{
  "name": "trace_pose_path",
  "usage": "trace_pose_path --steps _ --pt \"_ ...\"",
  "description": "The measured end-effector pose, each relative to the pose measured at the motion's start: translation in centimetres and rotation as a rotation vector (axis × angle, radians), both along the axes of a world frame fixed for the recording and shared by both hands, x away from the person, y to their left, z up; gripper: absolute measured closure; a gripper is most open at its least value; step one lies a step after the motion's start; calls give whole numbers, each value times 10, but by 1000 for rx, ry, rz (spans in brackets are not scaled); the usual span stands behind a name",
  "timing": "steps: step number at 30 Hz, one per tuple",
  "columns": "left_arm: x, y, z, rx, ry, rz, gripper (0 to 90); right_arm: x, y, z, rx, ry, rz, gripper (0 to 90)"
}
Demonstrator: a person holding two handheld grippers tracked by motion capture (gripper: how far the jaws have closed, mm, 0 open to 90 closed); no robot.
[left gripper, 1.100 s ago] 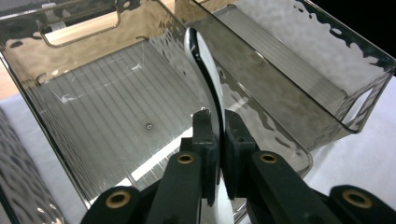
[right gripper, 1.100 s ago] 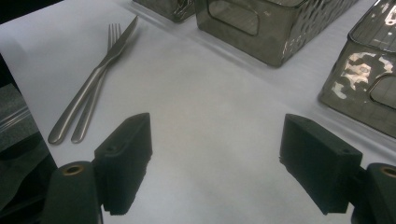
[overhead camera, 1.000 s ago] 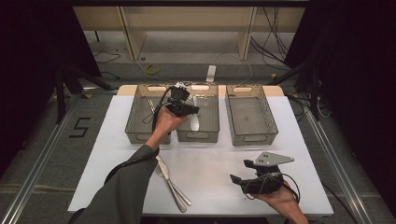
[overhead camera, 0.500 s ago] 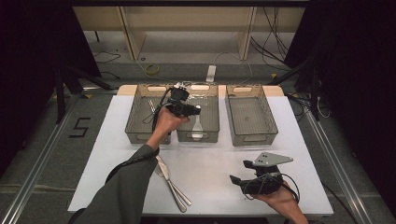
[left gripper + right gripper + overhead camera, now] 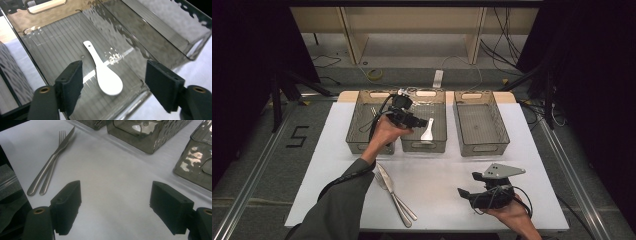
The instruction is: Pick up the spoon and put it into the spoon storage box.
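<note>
A white spoon (image 5: 105, 72) lies flat on the floor of the middle grey bin (image 5: 155, 32), its bowl toward the near wall. My left gripper (image 5: 113, 82) hovers just above it. Its jaws have just been opening and stand wide, and the pads touch nothing. From above, the left gripper (image 5: 424, 121) reaches over the middle bin (image 5: 423, 147) beside the spoon (image 5: 428, 131). My right gripper (image 5: 464, 192) rests at the table's front right. In its own view the right gripper (image 5: 115, 205) is open over bare white tabletop.
A knife and fork (image 5: 394, 195) lie side by side at the front centre-left, and the same pair (image 5: 50, 170) appears in the right gripper view. The left bin (image 5: 357, 135) holds cutlery. The right bin (image 5: 480, 122) stands at the back right.
The left gripper's jaws have spread apart over the middle bin, and the white spoon now lies free on the bin floor. The right hand has kept still.
</note>
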State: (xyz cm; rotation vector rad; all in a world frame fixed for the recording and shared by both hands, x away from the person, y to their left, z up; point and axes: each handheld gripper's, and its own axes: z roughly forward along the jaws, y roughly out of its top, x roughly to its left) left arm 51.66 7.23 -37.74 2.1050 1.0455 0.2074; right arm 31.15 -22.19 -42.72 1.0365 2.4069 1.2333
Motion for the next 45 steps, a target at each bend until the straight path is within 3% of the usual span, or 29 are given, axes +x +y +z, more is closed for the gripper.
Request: trace_pose_path --steps 12,14,17,21,23,26,28,33,37,42,45 --pt "-43 20 5 1 -31 -106 250 0 1 0 -2 2 0 260" --pt "-51 23 3 55 -21 -136 245 -1 1 0 0 0 -1 260" --pt "-56 26 2 61 -24 -143 240 -1 1 0 -1 -1 0 260" --pt "-64 27 -4 102 -8 -178 228 0 0 0 -2 1 2 260" --pt "-70 28 -6 137 -16 -211 225 0 1 -1 -3 3 3 260" --pt "-75 28 -7 140 -13 -235 230 0 1 -1 -5 2 4 260" --pt "-82 28 -10 168 -6 -273 229 0 1 -1 -5 3 3 260" --pt "-90 30 -15 181 23 -297 205 0 1 -1 -7 0 5 260" --pt "-93 32 -17 167 45 -318 197 0 2 -1 -10 1 7 260" --pt "-96 34 -20 156 56 -318 181 0 1 -1 -9 0 7 260" --pt "-99 39 -23 172 48 -327 172 0 1 -1 -8 0 7 260"
